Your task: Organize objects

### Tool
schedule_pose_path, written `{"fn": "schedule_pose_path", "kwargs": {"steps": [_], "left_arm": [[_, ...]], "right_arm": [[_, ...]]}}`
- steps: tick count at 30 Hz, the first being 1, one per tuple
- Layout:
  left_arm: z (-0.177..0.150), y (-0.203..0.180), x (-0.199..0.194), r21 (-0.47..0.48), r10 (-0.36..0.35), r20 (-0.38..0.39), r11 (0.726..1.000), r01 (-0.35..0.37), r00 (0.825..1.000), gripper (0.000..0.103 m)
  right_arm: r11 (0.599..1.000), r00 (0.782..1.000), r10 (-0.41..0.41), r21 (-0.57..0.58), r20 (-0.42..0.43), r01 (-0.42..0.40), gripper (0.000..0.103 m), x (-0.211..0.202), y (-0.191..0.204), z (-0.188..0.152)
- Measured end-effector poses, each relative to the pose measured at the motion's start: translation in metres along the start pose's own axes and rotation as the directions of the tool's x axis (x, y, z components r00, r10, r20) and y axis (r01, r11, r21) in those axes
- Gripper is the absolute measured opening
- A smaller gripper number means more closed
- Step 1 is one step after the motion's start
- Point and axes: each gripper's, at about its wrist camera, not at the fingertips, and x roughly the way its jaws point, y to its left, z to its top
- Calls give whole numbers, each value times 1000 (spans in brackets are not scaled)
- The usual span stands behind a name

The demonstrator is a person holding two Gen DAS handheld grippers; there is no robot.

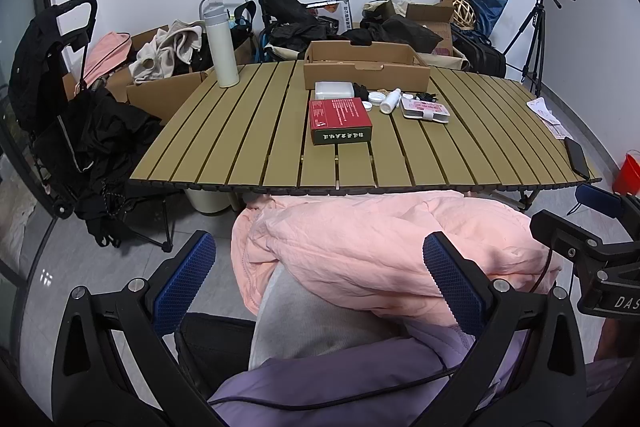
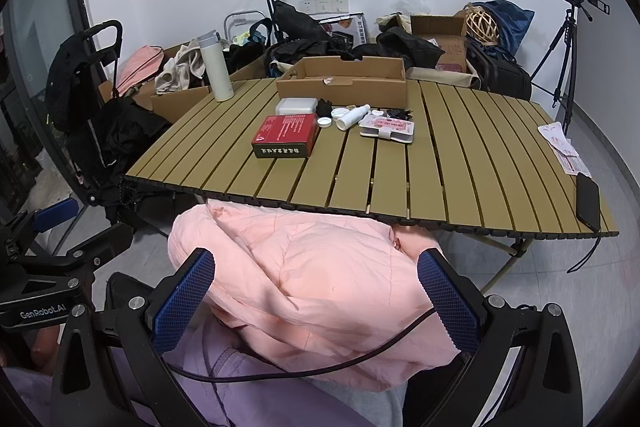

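Both the left hand-held gripper (image 1: 320,283) and right hand-held gripper (image 2: 316,291) hang released above a pink padded jacket (image 2: 320,279), short of the slatted olive worktop (image 2: 460,163).

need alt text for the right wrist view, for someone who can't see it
The open right gripper hangs empty over a pink jacket on the person's lap, short of a slatted folding table. On the table: a red box, a small white bottle lying down, loose caps, an open cardboard box, a white flask and a black phone.
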Motion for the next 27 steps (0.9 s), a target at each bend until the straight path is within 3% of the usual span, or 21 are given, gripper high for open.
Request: {"fn": "schedule_pose_path", "kwargs": {"steps": [27], "left_arm": [[-3,-1,3,3,-3,-13,1000,3,1000,103]], "right_arm": [[1000,1000,7,4,-13,-7,103,3,0,-2]]}}
